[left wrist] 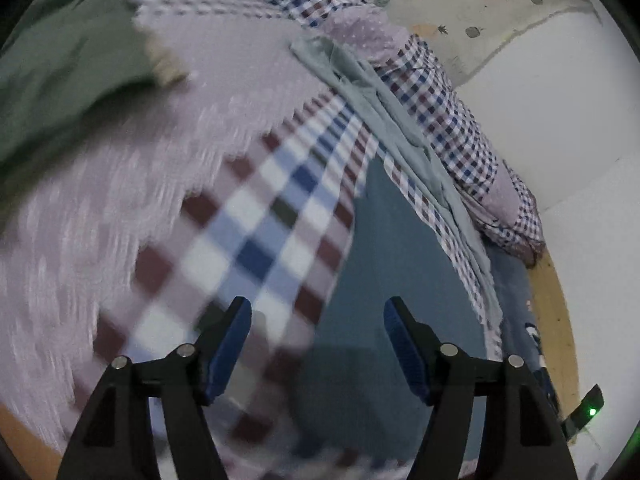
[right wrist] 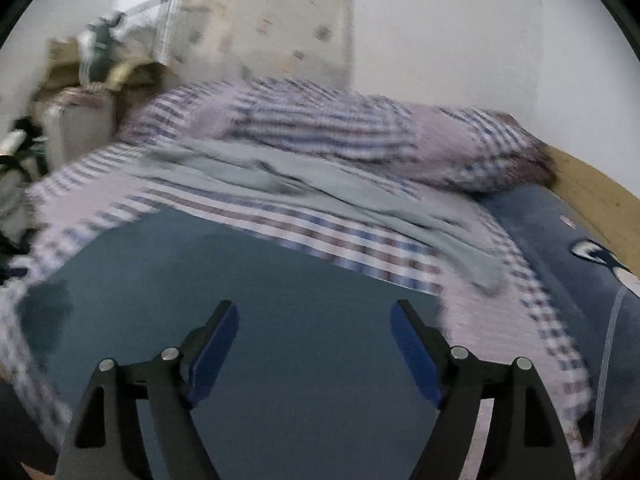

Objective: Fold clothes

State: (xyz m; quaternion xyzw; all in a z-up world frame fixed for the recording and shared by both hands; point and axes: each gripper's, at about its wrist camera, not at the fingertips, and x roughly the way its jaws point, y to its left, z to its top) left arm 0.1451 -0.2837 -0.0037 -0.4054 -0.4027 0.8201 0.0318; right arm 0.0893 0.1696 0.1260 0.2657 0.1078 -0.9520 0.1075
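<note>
Currently, two wrist views are given, both smeared by motion blur. Seen from the left wrist camera, the left gripper [left wrist: 318,312] is shown at the bottom centre with its jaws spread wide and nothing pinched between them; a dark teal garment [left wrist: 400,280] is laid flat on the bed beneath, and a checked quilt [left wrist: 256,236] in red, blue and white fills the left and centre of the frame, its lilac dotted underside turned up. A pale grey-green garment [left wrist: 400,128] is draped in a crumpled strip across the quilt toward the upper right. Seen from the right wrist camera, the right gripper [right wrist: 315,316] is likewise shown at the bottom centre with jaws spread and empty, above the same dark teal garment [right wrist: 256,320], which fills the lower middle. Behind it, the checked quilt [right wrist: 360,248] and the pale garment [right wrist: 320,196] are bunched across the middle, and a wooden bed frame [right wrist: 600,196] is visible at the right edge.
</note>
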